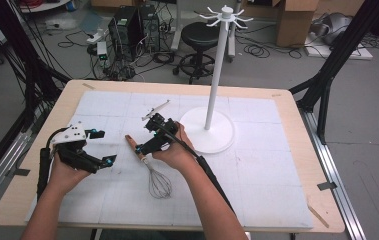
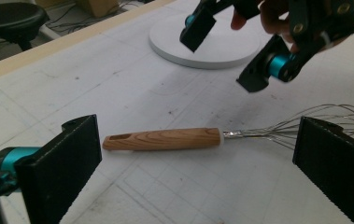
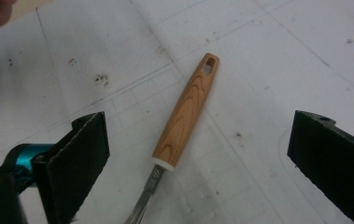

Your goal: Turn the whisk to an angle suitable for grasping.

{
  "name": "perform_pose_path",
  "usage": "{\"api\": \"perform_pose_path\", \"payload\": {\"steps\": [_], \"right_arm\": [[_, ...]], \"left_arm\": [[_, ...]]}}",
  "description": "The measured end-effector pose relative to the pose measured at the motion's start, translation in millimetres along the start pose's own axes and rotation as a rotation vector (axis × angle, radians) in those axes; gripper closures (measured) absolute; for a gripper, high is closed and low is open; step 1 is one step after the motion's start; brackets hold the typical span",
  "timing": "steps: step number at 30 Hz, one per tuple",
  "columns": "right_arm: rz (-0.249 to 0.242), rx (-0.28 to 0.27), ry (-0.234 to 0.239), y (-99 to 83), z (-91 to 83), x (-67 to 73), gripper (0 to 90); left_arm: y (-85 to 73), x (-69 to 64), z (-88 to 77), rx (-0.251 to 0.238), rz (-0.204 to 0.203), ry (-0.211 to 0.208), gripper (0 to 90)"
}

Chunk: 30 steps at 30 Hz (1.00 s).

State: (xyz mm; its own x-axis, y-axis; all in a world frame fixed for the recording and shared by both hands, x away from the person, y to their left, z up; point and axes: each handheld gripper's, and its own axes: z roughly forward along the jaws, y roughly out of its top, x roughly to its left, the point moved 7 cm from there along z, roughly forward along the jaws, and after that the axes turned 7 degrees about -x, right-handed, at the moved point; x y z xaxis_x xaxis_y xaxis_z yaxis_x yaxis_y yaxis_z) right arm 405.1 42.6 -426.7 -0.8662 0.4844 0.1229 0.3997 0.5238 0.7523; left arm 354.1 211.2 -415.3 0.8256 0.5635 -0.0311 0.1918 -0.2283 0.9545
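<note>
A whisk with a wooden handle (image 1: 135, 146) and a wire head (image 1: 160, 184) lies flat on the white mat (image 1: 257, 170). My right gripper (image 1: 146, 136) hovers open just above the handle, which lies between its jaws. My left gripper (image 1: 103, 146) stands open to the left of the whisk, pointing at it. In the left gripper view the handle (image 2: 165, 139) lies across the mat beyond my open left gripper (image 2: 198, 163), with the right gripper (image 2: 228, 51) open above it. In the right gripper view the handle (image 3: 186, 114) runs up the middle of my open right gripper (image 3: 202, 158).
A white hook stand (image 1: 217, 65) rises from a round base (image 1: 222, 137) to the right of the whisk. A small metal utensil (image 1: 156, 109) lies on the mat behind the right gripper. Beyond the table are a stool (image 1: 200, 37), computers and cables.
</note>
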Motion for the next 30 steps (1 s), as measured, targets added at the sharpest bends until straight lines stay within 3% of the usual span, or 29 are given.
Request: {"api": "perform_pose_path", "payload": {"steps": [3,4,5,10,11,13,15,17,18,30], "right_arm": [[-0.002,0.021,0.005,-0.3,9.2,2.5,6.3],[-0.006,0.035,0.009,-1.4,13.7,3.3,8.0],[-0.011,0.066,0.019,-4.8,22.6,5.7,15.3],[-0.016,0.140,0.027,-13.8,37.2,10.1,20.2],[-0.003,0.175,0.033,-18.7,43.0,11.6,24.9],[-0.001,0.189,0.033,-21.0,45.8,11.7,27.8],[0.004,0.250,0.029,-28.0,51.2,12.8,42.5],[0.003,0.272,0.028,-30.5,52.6,13.3,45.8],[-0.006,0.276,0.001,-31.0,52.9,12.9,49.6],[-0.029,0.306,-0.056,-30.7,53.7,13.6,56.3]], "left_arm": [[0.6,2.1,-3.8,-0.006,-0.003,0.008,1.7],[0.8,2.1,-4.2,-0.007,-0.004,0.010,1.7],[0.8,1.6,-4.2,-0.006,-0.003,0.008,1.7],[-0.3,-0.3,-2.1,0.001,0.005,0.005,1.7],[-0.2,-0.6,-2.0,0.000,0.005,0.004,1.7],[-0.1,-0.5,-2.2,-0.001,0.004,0.005,1.7],[0.1,-0.5,-2.7,-0.001,0.005,0.005,1.7],[0.2,-0.2,-3.0,-0.002,0.004,0.008,1.7],[0.2,-0.2,-2.8,-0.002,0.003,0.006,1.7],[-1.1,-1.6,0.1,0.004,0.005,0.001,1.7]]}}
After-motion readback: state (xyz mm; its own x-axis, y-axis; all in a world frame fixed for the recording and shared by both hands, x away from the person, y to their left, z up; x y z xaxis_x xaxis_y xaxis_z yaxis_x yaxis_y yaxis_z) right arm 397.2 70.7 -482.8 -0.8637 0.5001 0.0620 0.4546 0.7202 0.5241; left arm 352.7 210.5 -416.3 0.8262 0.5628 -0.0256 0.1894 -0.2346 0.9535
